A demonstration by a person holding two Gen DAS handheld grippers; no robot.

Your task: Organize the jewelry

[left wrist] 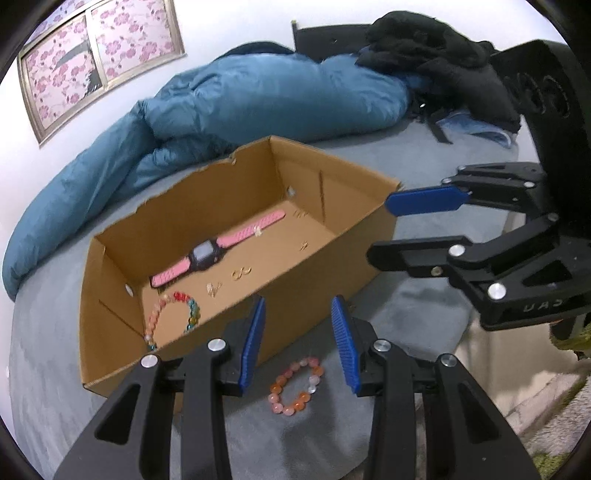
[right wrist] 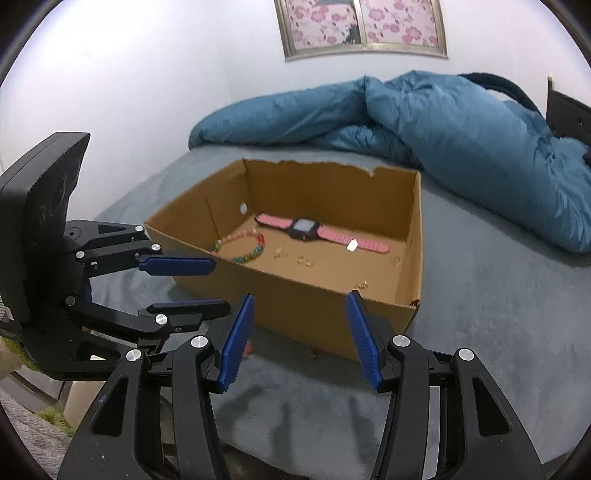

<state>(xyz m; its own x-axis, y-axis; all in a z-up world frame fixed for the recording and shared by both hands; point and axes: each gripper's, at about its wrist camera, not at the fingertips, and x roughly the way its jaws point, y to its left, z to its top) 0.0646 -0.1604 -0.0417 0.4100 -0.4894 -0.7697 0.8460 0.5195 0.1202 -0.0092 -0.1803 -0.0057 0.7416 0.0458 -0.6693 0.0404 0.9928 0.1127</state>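
An open cardboard box point(left wrist: 332, 258) point(right wrist: 295, 291) sits on the grey bed. Inside lie a pink watch point(left wrist: 218, 251) point(right wrist: 317, 232), a multicoloured bead bracelet point(left wrist: 173, 314) point(right wrist: 240, 247) and several small gold earrings point(left wrist: 240, 273) point(right wrist: 304, 260). An orange and pink bead bracelet point(left wrist: 297, 386) lies on the bed outside the box, just below my open, empty left gripper point(left wrist: 298, 341). My right gripper point(right wrist: 299, 339) is open and empty in front of the box; it also shows in the left wrist view point(left wrist: 384, 229). The left gripper shows in the right wrist view point(right wrist: 218, 288).
A crumpled blue duvet point(left wrist: 221, 110) point(right wrist: 443, 122) lies behind the box. Black clothes point(left wrist: 436, 55) are piled at the far right of the bed. A window with floral film point(right wrist: 362, 26) is on the wall. The bed edge point(left wrist: 480, 350) runs at the right.
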